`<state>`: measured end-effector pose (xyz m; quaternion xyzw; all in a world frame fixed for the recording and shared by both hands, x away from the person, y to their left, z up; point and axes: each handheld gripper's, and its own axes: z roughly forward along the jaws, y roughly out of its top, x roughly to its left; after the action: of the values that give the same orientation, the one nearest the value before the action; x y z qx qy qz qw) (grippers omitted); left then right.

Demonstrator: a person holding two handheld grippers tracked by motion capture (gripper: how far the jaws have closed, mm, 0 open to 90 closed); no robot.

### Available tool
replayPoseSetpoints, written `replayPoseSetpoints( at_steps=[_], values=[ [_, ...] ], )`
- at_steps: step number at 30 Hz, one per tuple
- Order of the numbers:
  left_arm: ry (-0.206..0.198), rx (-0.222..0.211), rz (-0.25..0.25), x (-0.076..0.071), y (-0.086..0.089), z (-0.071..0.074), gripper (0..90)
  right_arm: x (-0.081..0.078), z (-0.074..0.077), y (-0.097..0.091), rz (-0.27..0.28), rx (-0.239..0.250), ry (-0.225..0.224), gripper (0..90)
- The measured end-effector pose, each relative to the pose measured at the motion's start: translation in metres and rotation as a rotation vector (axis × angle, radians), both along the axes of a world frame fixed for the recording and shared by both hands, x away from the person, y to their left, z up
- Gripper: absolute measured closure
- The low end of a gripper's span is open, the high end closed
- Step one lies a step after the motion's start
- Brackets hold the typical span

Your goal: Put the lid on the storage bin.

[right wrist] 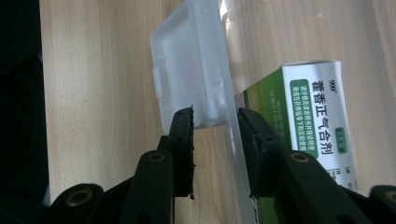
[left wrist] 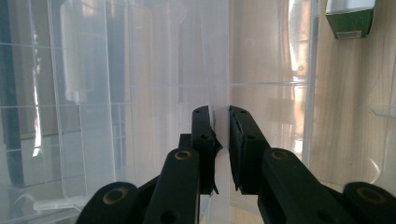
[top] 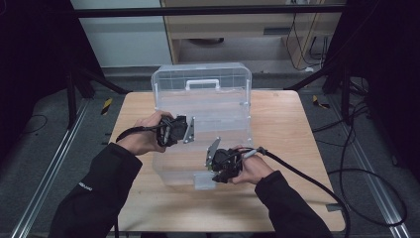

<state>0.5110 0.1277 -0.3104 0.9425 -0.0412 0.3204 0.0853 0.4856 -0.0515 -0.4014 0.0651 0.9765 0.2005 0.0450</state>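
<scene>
Where the clear storage box [top: 200, 124] sits mid-table [top: 297, 148], left gripper [left wrist: 220, 140] clamped on its wall, right gripper [right wrist: 215, 140] jaws apart astride its front latch [right wrist: 187, 70], green-white carton [right wrist: 313, 112] inside blurred by plastic, cut off.

A camera overhead looks forward and down over the wooden table [top: 287, 148]. Each gripper camera peers close along its jaws at the clear plastic box [top: 198, 84], seen from above too.
</scene>
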Motion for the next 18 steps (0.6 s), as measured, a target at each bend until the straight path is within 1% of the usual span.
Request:
replayPoseSetpoints(
  at_steps=[7,10,11,18],
  values=[
    [-0.002,0.005,0.000,-0.004,-0.001,-0.001,80.5,-0.002,0.000,0.000,-0.002,-0.001,-0.017,67.1],
    [0.000,0.004,-0.001,-0.005,-0.001,-0.002,80.5,-0.003,0.000,0.000,-0.010,-0.003,-0.015,67.2],
    [0.002,0.012,0.003,-0.006,-0.001,-0.001,80.5,-0.003,0.000,0.000,-0.007,-0.002,-0.017,67.2],
    [0.003,-0.001,-0.006,-0.011,0.000,-0.004,80.3,-0.005,0.000,-0.001,-0.011,0.003,-0.028,67.1]
  ],
)
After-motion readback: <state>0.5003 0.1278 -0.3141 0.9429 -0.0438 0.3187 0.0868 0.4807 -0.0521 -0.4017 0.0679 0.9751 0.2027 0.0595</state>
